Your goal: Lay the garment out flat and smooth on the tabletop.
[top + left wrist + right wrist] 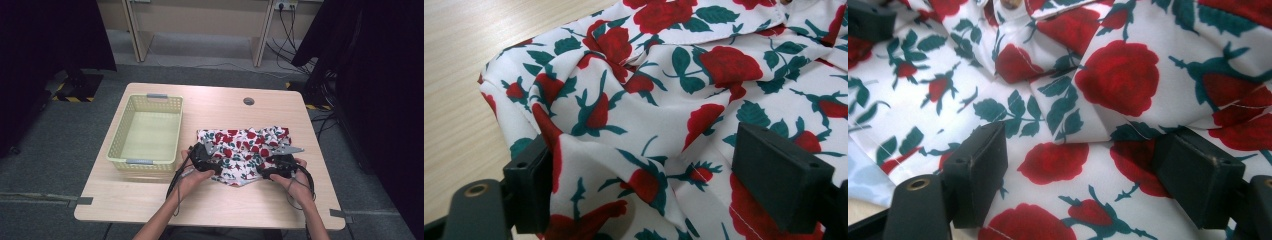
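1. As we look down from the high view, we see a light wooden desk (150, 195) with a person's two forearms reaching in from the bottom edge.
2. We see a white garment printed with red roses and green leaves (245, 150) lying crumpled on the desk, right of centre and near the person's edge.
3. We see an empty pale yellow plastic basket (120, 135) standing on the desk just to the left of the garment, not touching it.
4. We see the left tongs (212, 162) resting on the garment's left edge, held in the left hand (192, 180).
5. From the left gripper view, we see its two black jaws spread wide apart, with rumpled cloth (649, 115) bunched between them and the bare desk beyond on the left.
6. We see the right tongs (272, 165) resting on the garment's right part, held in the right hand (295, 182).
7. From the right gripper view, we see those jaws also spread apart over folded cloth (1073, 115), clamping nothing.
8. We see a small round grey fitting (248, 101) set in the desk near its far edge.
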`<state>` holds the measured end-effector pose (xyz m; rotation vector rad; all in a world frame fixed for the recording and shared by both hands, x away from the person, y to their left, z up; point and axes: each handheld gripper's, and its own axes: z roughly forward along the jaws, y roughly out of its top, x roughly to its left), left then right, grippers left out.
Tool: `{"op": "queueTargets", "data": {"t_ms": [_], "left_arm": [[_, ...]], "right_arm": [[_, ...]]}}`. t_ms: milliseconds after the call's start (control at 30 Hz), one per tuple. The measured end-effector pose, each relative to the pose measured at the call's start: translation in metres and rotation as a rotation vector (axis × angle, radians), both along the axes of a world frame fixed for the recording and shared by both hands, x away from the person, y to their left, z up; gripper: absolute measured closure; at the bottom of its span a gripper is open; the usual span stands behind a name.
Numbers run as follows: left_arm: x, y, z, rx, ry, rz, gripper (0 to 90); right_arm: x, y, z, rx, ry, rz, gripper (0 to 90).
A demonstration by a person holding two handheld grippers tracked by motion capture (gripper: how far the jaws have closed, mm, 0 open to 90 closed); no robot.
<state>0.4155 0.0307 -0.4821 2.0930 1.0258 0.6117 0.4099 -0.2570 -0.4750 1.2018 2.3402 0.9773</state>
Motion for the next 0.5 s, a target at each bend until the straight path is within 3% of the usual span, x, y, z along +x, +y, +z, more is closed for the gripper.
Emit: {"op": "queueTargets", "data": {"t_ms": [233, 500], "left_arm": [[-0.021, 0.005, 0.0, -0.009, 0.014, -0.029, 16.9], [-0.05, 0.009, 0.0, -0.015, 0.023, -0.069, 16.8]], "right_arm": [[-0.017, 0.0, 0.0, -0.02, -0.01, 0.03, 22.7], [-0.051, -0.003, -0.003, 0.001, -0.032, 0.049, 22.6]]}}
